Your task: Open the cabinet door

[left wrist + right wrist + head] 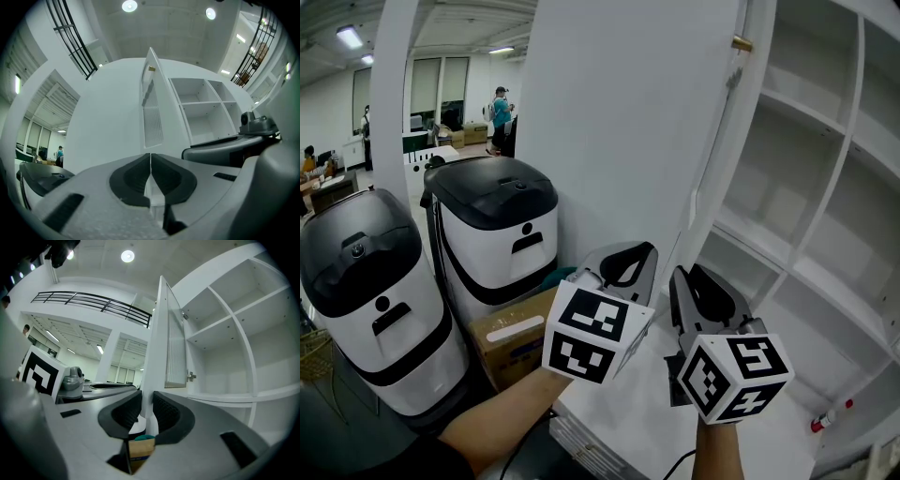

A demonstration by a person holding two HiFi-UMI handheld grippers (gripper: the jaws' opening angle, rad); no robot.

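A: Status of the grey left gripper [150, 161]?
B: Jaws closed together, nothing between them.
A: Ahead?
B: White flat-panel cabinet door [151, 110], standing open, seen edge-on; white open shelving [201, 110] to its right.

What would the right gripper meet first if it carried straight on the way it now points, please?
Most likely the edge of the open cabinet door: it lines up with the gap between the right gripper's fingers. Depth is unclear.

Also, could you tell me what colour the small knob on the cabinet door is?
Brass-gold; the knob shows best in the head view.
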